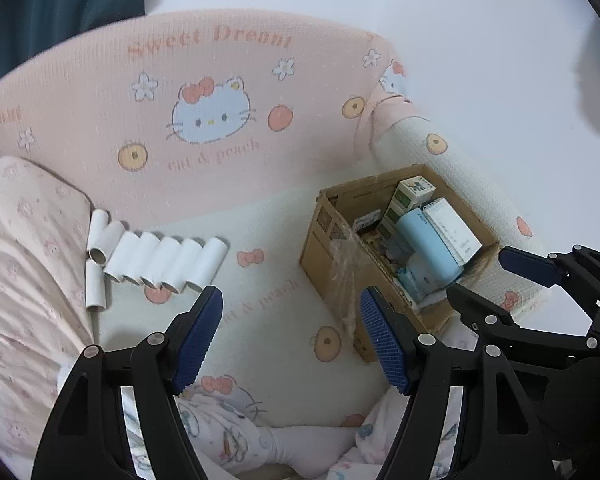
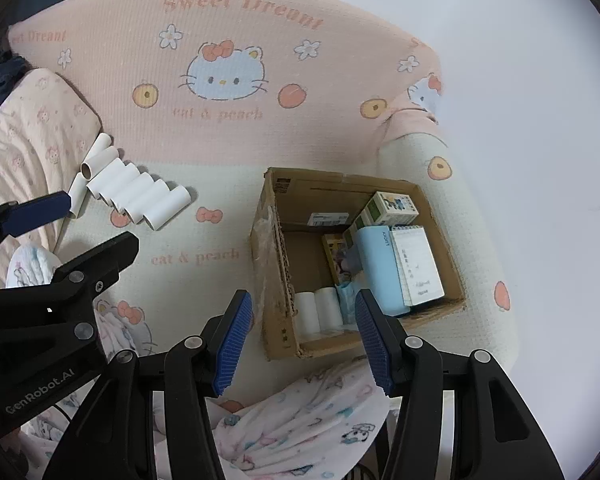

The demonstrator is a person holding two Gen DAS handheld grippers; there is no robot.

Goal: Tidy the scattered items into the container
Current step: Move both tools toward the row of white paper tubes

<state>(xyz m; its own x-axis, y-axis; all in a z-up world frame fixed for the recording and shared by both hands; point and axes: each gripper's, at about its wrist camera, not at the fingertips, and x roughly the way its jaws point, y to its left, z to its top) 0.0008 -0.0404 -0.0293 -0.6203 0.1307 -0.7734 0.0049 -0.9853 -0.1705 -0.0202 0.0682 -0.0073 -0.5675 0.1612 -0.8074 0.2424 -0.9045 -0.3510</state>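
Observation:
Several white cardboard tubes (image 1: pixel 156 260) lie in a row on the cream play mat, far left; they also show in the right wrist view (image 2: pixel 134 194). An open cardboard box (image 2: pixel 276 264) stands to their right, also seen in the left wrist view (image 1: pixel 320 256). It holds two white tubes (image 2: pixel 316 310), a light blue case (image 2: pixel 380 268), a notepad (image 2: pixel 418 270) and small boxes. My left gripper (image 1: pixel 292 336) is open and empty above the mat between tubes and box. My right gripper (image 2: pixel 304 336) is open and empty over the box's near edge.
A padded pink wall with cat prints (image 1: pixel 204 112) rings the mat. A pink pillow (image 1: pixel 24 280) lies at the left beside the tubes. A printed blanket (image 2: pixel 300 424) lies below the grippers. Crumpled clear tape (image 1: pixel 344 276) hangs on the box's near wall.

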